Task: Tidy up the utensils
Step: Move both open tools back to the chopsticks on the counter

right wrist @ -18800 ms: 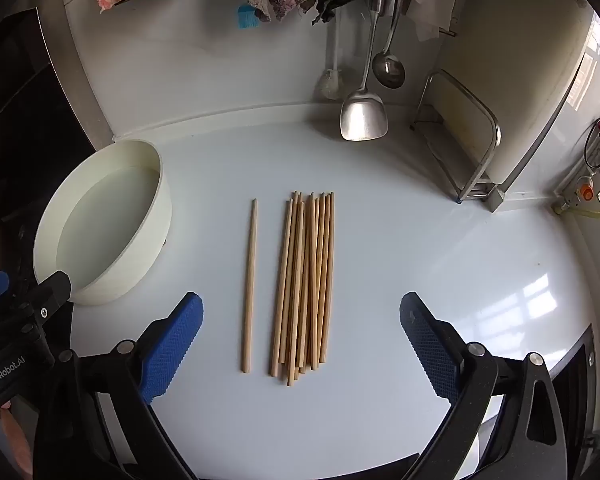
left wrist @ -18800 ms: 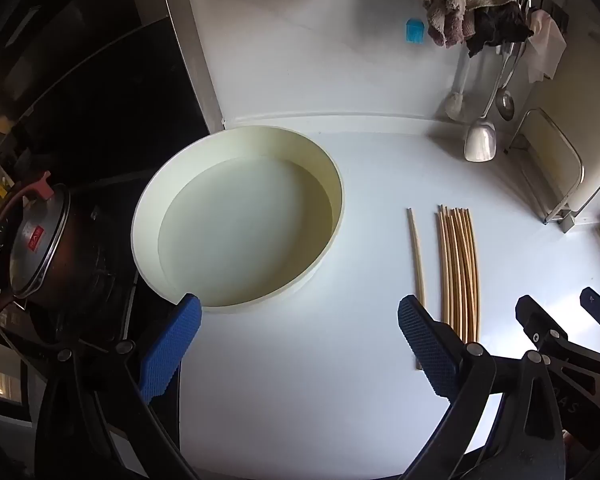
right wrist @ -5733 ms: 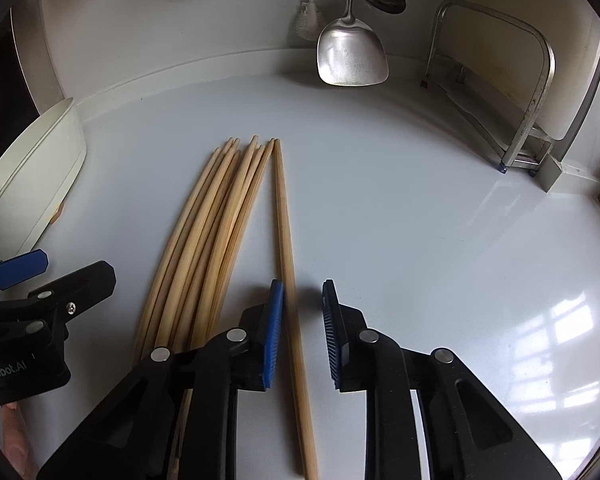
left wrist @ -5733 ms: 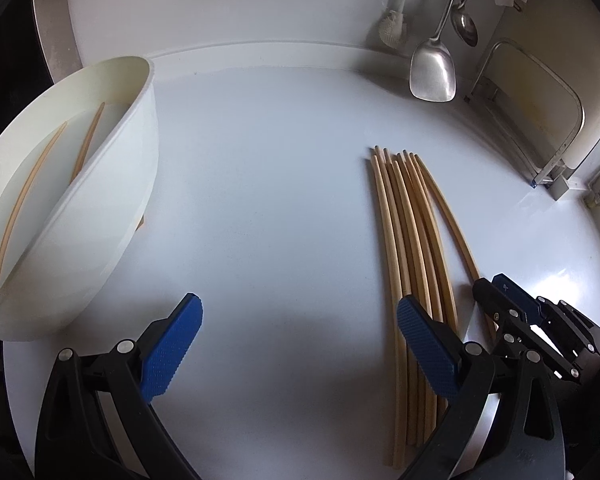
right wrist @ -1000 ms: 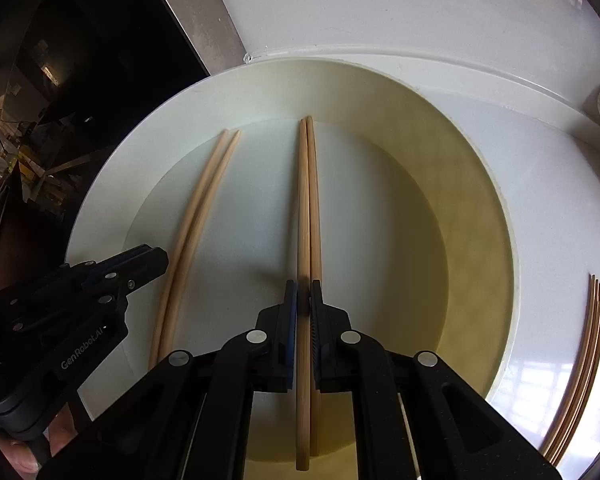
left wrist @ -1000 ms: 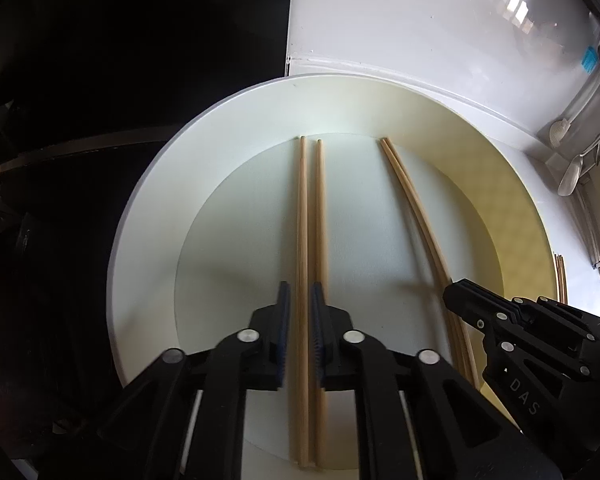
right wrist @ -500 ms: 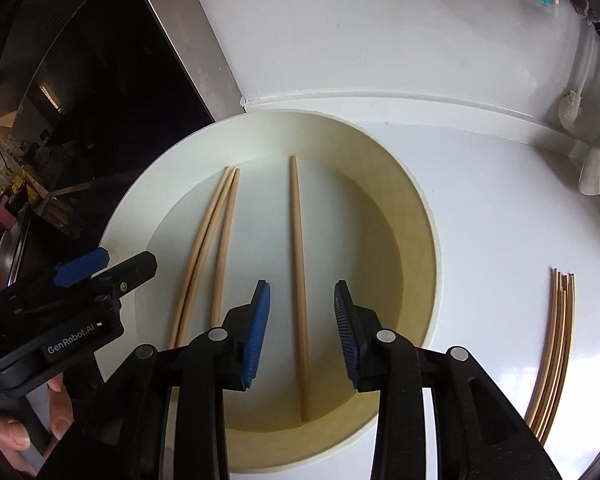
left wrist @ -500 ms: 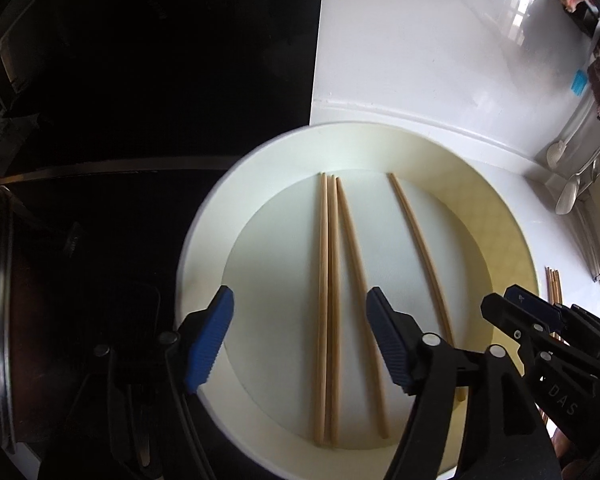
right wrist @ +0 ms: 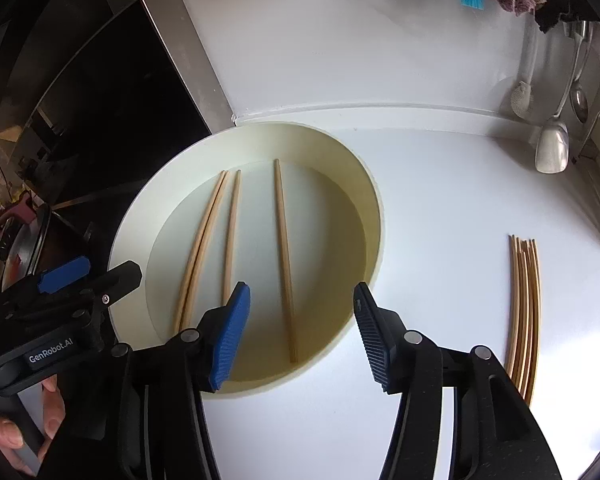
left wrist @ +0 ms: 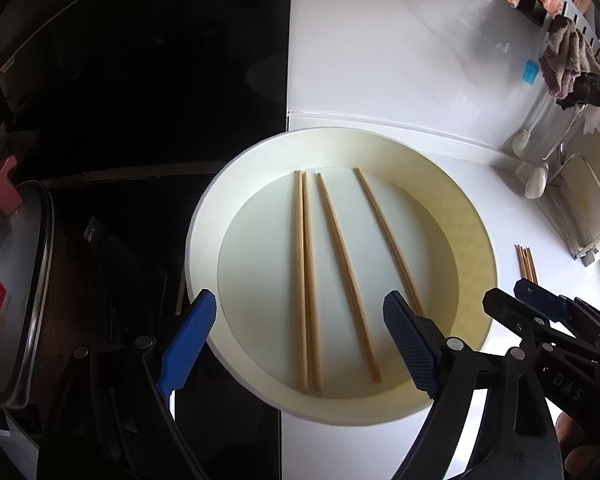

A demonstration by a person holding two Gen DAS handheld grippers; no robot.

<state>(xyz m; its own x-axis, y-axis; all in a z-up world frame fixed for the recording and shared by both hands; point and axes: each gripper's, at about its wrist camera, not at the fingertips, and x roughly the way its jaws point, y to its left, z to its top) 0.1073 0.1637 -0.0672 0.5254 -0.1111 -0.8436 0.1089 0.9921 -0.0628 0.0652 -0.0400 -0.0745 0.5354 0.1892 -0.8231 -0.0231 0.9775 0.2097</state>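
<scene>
Left wrist view: the left tongs (left wrist: 296, 344) are spreading, empty, above the cream basin (left wrist: 476, 248) holding four chopsticks (left wrist: 340, 264) that run toward 12 o'clock. Right wrist view: the right tongs (right wrist: 300, 336) are spreading, empty; the loose chopstick bundle (right wrist: 525, 312) lies on the desk (right wrist: 440, 200) at 3 o'clock, long axis toward 12, nearer this hand.

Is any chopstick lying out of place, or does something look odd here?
Mostly tidy. In the round basin, the four chopsticks lie fanned rather than parallel, one apart from the rest. The remaining bundle waits on the counter, ends uneven. Nothing looks spilled or broken.
</scene>
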